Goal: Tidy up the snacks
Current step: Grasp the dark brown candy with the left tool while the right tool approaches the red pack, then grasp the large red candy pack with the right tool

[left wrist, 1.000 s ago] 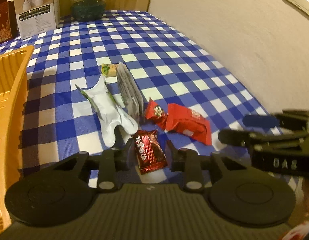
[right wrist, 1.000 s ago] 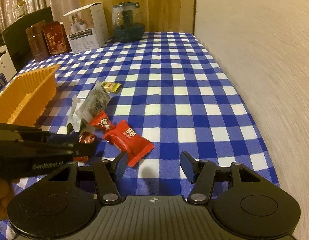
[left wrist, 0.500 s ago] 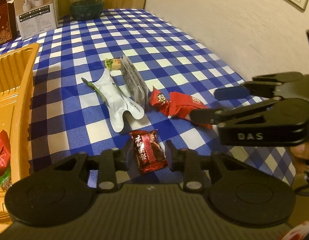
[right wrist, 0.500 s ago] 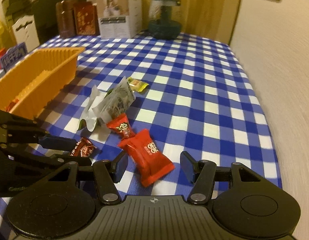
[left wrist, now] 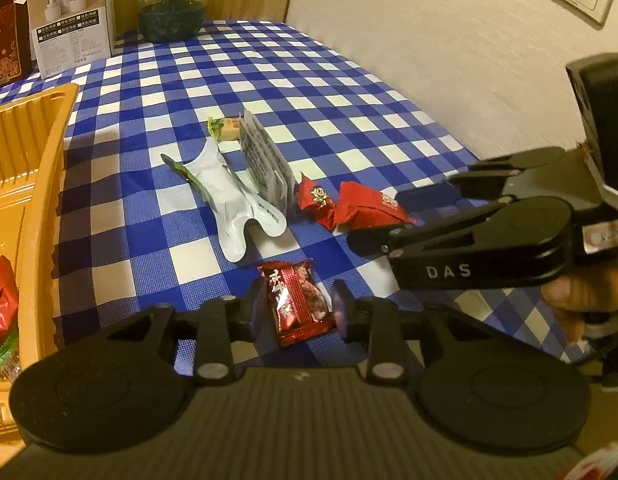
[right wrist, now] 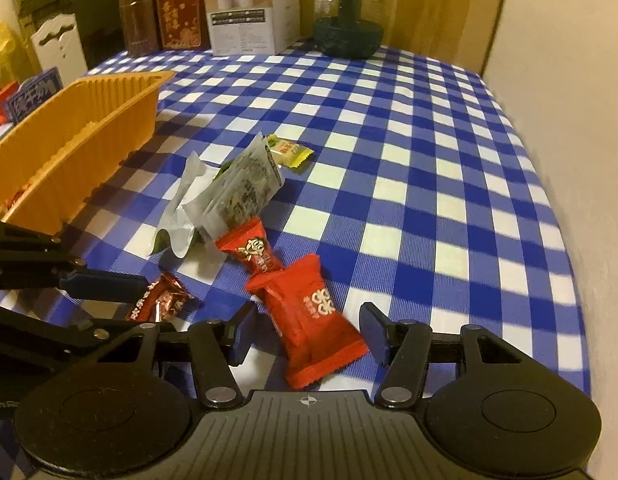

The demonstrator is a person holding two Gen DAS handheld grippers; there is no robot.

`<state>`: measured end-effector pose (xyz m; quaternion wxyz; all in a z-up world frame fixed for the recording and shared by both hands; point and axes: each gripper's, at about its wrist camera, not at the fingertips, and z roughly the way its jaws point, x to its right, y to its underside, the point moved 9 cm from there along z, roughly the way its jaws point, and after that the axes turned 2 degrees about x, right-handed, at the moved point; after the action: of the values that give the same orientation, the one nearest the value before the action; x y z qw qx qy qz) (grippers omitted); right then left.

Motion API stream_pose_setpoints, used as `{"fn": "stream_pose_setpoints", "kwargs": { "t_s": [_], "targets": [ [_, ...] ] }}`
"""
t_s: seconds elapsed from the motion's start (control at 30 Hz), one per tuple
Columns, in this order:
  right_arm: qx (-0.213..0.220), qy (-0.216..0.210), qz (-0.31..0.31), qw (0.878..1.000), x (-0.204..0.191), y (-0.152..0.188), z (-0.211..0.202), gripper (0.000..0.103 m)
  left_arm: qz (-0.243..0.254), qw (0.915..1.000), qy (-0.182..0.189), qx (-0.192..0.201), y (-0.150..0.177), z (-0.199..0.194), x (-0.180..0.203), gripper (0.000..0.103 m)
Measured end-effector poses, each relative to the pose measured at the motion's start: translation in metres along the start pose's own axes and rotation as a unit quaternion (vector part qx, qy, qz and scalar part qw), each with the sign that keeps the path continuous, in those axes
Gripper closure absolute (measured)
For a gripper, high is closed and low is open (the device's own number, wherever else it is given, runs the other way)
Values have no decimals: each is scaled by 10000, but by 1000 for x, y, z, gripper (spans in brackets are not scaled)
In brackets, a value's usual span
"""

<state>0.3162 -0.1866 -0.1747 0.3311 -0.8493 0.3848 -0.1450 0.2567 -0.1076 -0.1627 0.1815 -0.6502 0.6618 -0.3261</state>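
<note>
- Snacks are lying loose on the blue checked tablecloth [right wrist: 409, 128], just beside the orange tray [right wrist: 89, 136]: a dark red packet [left wrist: 297, 304], a big red packet [right wrist: 313, 320], a small red candy [right wrist: 255, 250], a silver pouch [left wrist: 237, 204], a printed sachet [right wrist: 245, 192] and a yellow candy [right wrist: 287, 150].
- Left gripper [left wrist: 295, 312] is straddling the dark red packet with its jaws nearly together; the pads are sitting just off the wrapper's edges, and its jaws have just been opening slightly.
- Right gripper [right wrist: 307, 330] is bracketing the big red packet with its jaws apart and clear of both sides; its jaws have just been closing, with the packet between them.
- Doing this step well likely means keeping each packet centred between the pads, closing across the narrow body rather than the crimped ends, and squeezing gently so the wrapper is not slipping or crushing.
- Lifting the two packets separately should be keeping the grippers from bumping, since they are working close together.
- Orange tray is already holding something red and a green wrapper at its near end in the left wrist view [left wrist: 1, 320]; the rest of its inside is mostly hidden.
- Remaining snacks are waiting farther out, the sachet leaning on the silver pouch.
</note>
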Motion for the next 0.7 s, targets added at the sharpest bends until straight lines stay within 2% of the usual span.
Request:
{"fn": "stream_pose_setpoints", "kwargs": {
  "t_s": [0.07, 0.23, 0.33, 0.4, 0.47, 0.53, 0.7],
  "targets": [
    [27, 67, 130, 9999, 0, 4, -4, 61, 33, 10000, -10, 1, 0, 0, 0, 71],
    [8, 197, 300, 9994, -3, 14, -16, 61, 99, 9999, -39, 7, 1, 0, 1, 70],
    [-33, 219, 483, 9986, -3, 20, -22, 61, 153, 9999, -44, 14, 1, 0, 2, 57],
    [-30, 188, 595, 9980, -3, 24, -26, 59, 197, 9998, -62, 33, 2, 0, 2, 55],
    [9, 231, 558, 9982, -3, 26, -30, 50, 248, 9996, -101, 62, 3, -1, 2, 55],
    [82, 283, 482, 9984, -2, 26, -33, 45, 293, 9994, -145, 97, 4, -1, 2, 55],
    [174, 280, 547, 9980, 2, 23, -31, 45, 416, 9984, -323, 209, 5, 0, 3, 55]
  ]
}}
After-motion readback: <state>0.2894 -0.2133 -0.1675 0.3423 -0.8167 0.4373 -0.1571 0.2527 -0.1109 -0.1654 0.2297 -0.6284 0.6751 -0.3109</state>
